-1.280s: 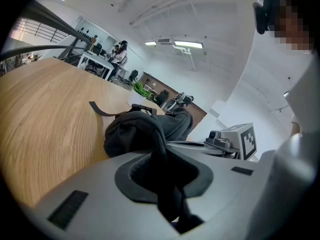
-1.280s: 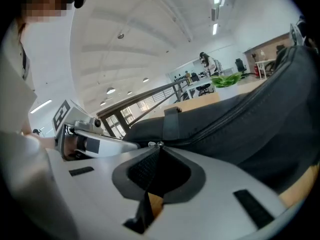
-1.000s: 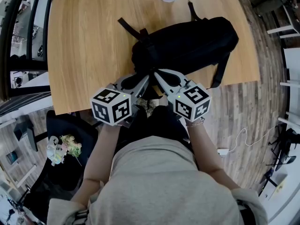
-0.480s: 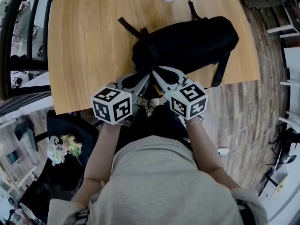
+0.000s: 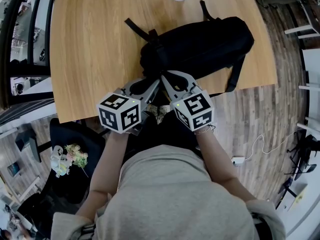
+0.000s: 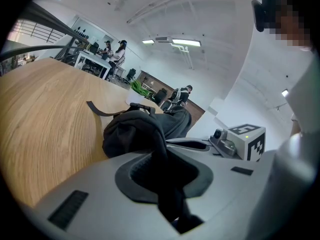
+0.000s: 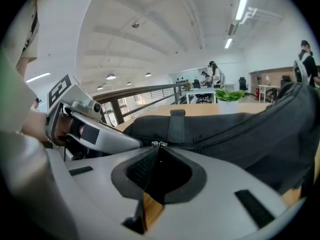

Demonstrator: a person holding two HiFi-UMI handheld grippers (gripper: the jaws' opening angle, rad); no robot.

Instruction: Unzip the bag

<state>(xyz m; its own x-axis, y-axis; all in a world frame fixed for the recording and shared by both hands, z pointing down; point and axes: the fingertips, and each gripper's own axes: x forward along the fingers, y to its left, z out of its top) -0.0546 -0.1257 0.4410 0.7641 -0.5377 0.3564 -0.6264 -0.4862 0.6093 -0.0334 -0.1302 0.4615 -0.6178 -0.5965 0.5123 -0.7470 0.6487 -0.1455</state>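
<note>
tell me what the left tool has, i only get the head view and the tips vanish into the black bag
Observer: the left tool is pinched on a fold of the black bag.
Operator: and the right one
Observer: the right tool has just been closing; its tips sit on the silver zipper pull.
Operator: is the zip open yet
Observer: no, the zipper line beyond the pull looks shut.
</note>
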